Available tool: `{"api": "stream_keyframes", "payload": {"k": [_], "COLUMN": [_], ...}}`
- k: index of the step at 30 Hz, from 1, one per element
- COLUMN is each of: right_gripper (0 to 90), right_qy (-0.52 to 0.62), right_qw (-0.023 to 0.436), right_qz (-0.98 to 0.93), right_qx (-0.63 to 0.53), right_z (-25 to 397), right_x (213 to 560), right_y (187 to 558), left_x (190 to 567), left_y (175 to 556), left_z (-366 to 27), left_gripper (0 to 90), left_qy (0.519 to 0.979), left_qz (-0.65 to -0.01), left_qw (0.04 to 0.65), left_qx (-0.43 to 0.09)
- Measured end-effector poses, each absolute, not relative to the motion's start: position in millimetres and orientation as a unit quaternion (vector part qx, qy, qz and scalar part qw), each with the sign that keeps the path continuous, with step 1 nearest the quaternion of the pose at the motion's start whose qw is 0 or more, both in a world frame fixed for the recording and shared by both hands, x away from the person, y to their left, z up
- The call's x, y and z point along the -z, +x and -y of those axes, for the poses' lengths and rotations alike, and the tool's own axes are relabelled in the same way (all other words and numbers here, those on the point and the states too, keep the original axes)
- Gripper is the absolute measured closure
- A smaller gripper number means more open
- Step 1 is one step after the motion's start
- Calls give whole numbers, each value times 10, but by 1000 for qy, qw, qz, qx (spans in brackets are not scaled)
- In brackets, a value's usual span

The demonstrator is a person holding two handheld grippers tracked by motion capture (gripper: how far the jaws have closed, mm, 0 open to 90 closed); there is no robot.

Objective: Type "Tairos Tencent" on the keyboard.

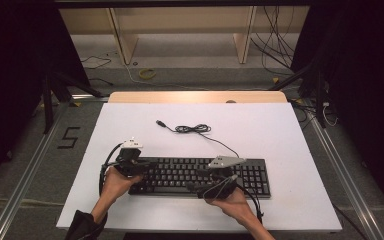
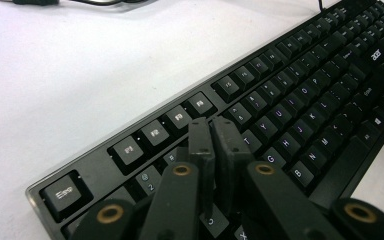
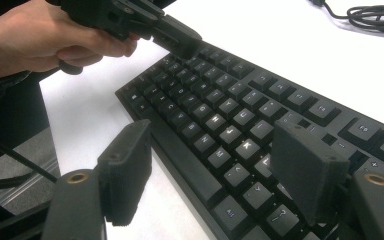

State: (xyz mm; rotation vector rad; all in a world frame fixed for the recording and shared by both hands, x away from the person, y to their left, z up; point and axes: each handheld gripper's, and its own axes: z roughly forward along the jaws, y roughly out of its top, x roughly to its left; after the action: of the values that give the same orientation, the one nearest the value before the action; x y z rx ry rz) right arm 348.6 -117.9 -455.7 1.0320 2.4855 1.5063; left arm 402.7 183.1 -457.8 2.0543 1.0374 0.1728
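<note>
While the keyboard (image 1: 200,176) lies flat near the front of the white bench (image 1: 280,135), its long axis runs side to side in front of the person, so each hand meets one end of it. The left tongs (image 2: 213,131) are clenched on nothing, their tips pressed together and pointed down at the number row close to the left end, touching or just above the keys; I cannot tell which. The right tongs (image 3: 220,170) are released, jaws spread wide, one over the bench just off the front edge and the other over the keys around the middle of the board, so the front edge lies between them. My guess is that the left tongs are nearer to pressing a key. A cord (image 1: 192,129) lies coiled on the bench behind the keyboard.
</note>
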Motion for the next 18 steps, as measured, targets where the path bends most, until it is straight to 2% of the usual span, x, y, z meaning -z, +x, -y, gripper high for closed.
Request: {"api": "stream_keyframes", "payload": {"k": [18], "right_gripper": [339], "right_qy": [333], "right_qw": [30], "right_qz": [-806], "right_qx": [-488], "right_z": [1183], "right_x": [4547], "right_y": [3480], "left_x": [4683], "left_y": [4040], "left_z": [-1725], "left_gripper": [891], "left_qy": [837], "left_qz": [-404], "left_qw": [365], "left_qx": [-62]}}
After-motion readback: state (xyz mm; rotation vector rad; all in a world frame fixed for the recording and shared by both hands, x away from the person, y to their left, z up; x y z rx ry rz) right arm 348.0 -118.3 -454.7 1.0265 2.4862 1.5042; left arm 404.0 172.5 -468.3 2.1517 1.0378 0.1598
